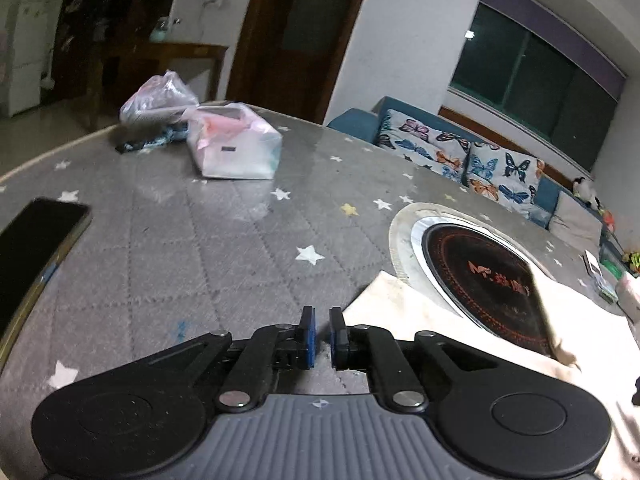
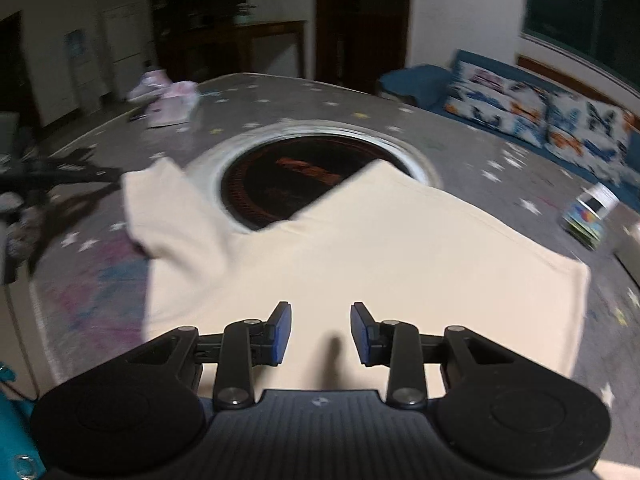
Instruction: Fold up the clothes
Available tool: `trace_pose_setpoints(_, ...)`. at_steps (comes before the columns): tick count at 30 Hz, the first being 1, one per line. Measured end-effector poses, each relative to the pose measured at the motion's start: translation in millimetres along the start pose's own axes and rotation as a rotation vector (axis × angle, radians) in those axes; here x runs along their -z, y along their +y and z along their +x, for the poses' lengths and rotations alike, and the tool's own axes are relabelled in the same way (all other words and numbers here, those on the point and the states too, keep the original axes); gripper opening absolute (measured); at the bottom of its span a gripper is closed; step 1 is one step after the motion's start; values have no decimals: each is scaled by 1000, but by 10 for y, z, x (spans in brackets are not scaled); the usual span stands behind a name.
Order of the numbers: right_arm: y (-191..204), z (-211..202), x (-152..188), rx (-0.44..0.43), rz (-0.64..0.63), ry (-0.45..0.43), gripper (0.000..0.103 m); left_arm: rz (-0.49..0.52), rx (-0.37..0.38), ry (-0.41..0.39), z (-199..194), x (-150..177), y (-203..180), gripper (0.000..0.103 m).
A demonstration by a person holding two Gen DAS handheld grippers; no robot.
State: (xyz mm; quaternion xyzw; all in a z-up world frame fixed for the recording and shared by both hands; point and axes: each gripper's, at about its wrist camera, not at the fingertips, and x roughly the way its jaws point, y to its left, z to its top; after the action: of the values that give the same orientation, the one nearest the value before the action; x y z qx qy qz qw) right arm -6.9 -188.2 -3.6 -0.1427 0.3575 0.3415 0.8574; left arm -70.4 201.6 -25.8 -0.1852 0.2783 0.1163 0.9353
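Observation:
A cream garment [image 2: 360,248] lies spread on the grey star-patterned table [image 2: 472,152], its two upper parts reaching onto the round black cooktop [image 2: 280,184]. My right gripper [image 2: 320,320] is open and empty, just above the garment's near part. In the left wrist view the garment [image 1: 404,300] lies to the right, partly over the cooktop [image 1: 480,272]. My left gripper [image 1: 322,316] has its jaws nearly together with a thin gap, holds nothing, and sits over bare table beside the garment's left corner.
A dark phone [image 1: 36,248] lies at the table's left edge. Two plastic bags [image 1: 232,148] stand at the far side. Small boxes [image 2: 588,216] sit at the right. A butterfly-print sofa [image 1: 480,160] stands beyond the table.

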Motion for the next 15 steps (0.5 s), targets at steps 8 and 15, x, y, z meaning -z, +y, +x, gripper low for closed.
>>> trace_pose_setpoints(8, 543, 61, -85, -144, -123, -7, 32, 67, 12, 29, 99, 26, -195, 36)
trace_pose_setpoints(15, 929, 273, -39, -193, -226, 45, 27, 113, -1, -9, 205, -89, -302, 5)
